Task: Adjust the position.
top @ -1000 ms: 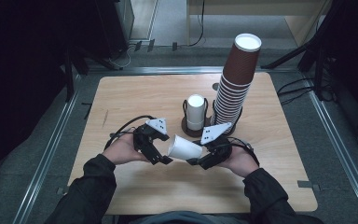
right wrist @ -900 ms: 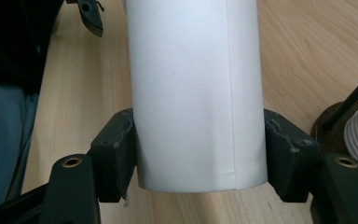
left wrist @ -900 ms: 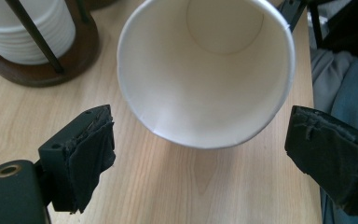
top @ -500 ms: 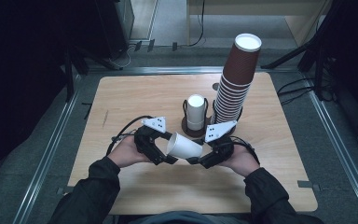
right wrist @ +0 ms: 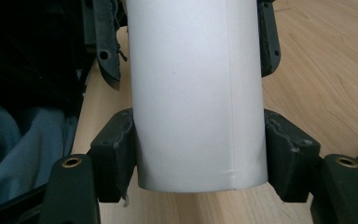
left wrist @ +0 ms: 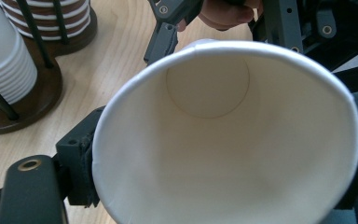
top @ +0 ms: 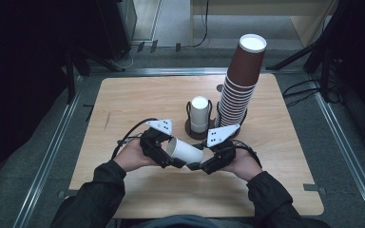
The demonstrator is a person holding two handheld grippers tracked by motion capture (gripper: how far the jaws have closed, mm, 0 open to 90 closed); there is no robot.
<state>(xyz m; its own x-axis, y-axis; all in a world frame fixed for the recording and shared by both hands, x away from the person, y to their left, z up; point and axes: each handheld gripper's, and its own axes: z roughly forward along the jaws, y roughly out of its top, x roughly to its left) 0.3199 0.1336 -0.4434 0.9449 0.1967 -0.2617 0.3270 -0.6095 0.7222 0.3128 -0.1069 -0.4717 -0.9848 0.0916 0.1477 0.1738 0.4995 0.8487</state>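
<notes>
A white paper cup [top: 185, 151] lies on its side just above the table [top: 138, 99], held between both grippers. My left gripper [top: 171, 156] is at the cup's open mouth. In the left gripper view its jaws [left wrist: 223, 177] have just been closing and now press the rim [left wrist: 121, 107] from both sides, bending it slightly oval. My right gripper [top: 200, 161] is shut on the cup's base end. In the right gripper view its pads [right wrist: 116, 149] press both sides of the cup wall [right wrist: 196, 93].
Behind the hands, a round dark holder [top: 190, 128] carries a short stack of white cups [top: 199, 114]. Next to it, a tall leaning stack of brown cups [top: 240, 90] rises. Bare wood lies left and front. A metal rail frames the table edges [top: 47, 161].
The left gripper's jaws have drawn in around the cup's rim. Both hands and the cup stay in nearly the same place near the table's front.
</notes>
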